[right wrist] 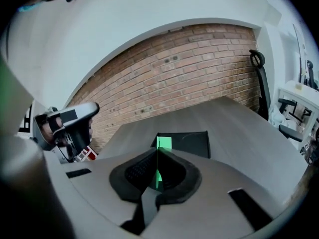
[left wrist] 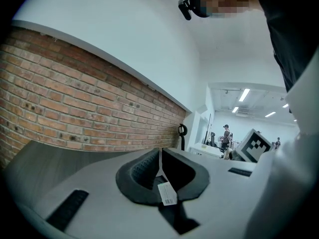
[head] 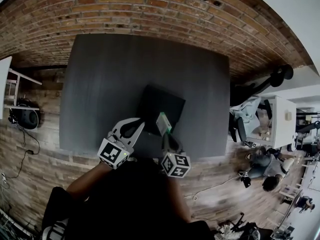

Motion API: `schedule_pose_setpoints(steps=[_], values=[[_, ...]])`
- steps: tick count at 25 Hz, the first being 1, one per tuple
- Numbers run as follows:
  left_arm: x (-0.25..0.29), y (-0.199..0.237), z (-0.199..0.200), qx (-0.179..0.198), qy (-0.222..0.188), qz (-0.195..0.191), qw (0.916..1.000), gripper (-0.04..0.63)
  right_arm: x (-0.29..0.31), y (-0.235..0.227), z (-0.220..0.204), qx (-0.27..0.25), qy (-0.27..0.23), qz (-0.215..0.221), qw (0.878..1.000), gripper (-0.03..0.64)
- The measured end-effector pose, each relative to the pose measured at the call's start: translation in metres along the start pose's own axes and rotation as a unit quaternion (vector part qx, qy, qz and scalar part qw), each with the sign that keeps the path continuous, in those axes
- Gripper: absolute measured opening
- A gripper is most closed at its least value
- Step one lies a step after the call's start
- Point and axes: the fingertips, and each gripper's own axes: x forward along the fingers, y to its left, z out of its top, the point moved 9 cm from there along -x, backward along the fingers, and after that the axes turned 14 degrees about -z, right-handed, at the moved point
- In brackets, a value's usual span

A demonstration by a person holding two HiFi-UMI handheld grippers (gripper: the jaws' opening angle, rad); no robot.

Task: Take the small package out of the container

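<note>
The black flat container [head: 161, 100] lies near the front edge of the dark grey table [head: 105, 74]. My right gripper [head: 164, 130] is shut on the small green package [head: 163, 121], which stands upright over the container's near edge. In the right gripper view the package [right wrist: 163, 143] sticks up between the closed pads of the right gripper [right wrist: 157, 176], with the container [right wrist: 192, 143] behind it. My left gripper [head: 139, 122] is at the container's near-left corner. In its own view the left gripper [left wrist: 160, 171] pinches a thin dark edge with a white barcode label [left wrist: 168, 194].
A brick wall [head: 125, 6] runs behind the table. To the right are an office chair [head: 280, 76], white desks [head: 280, 116] and a person [head: 265, 171] on the floor. The left gripper [right wrist: 67, 126] shows at the left of the right gripper view.
</note>
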Motion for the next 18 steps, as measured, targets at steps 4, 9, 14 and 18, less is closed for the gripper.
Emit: schedule_pose_setpoints(steps=[4, 9, 14, 18], values=[[-0.001, 0.0, 0.003, -0.002, -0.004, 0.003, 1.0, 0.046, -0.02, 0.005, 0.017, 0.006, -0.046, 0.005, 0.999, 0.026], [-0.006, -0.002, 0.002, -0.002, -0.008, 0.014, 0.9999, 0.046, -0.046, 0.012, 0.033, -0.002, -0.105, -0.004, 0.994, 0.026], [-0.013, -0.008, 0.007, 0.005, -0.013, 0.016, 0.9998, 0.046, -0.066, 0.019, 0.045, -0.018, -0.141, -0.002, 0.99, 0.026], [-0.018, -0.011, 0.007, 0.009, -0.013, 0.022, 0.9996, 0.046, -0.081, 0.026, 0.053, -0.021, -0.167, 0.003, 0.986, 0.026]])
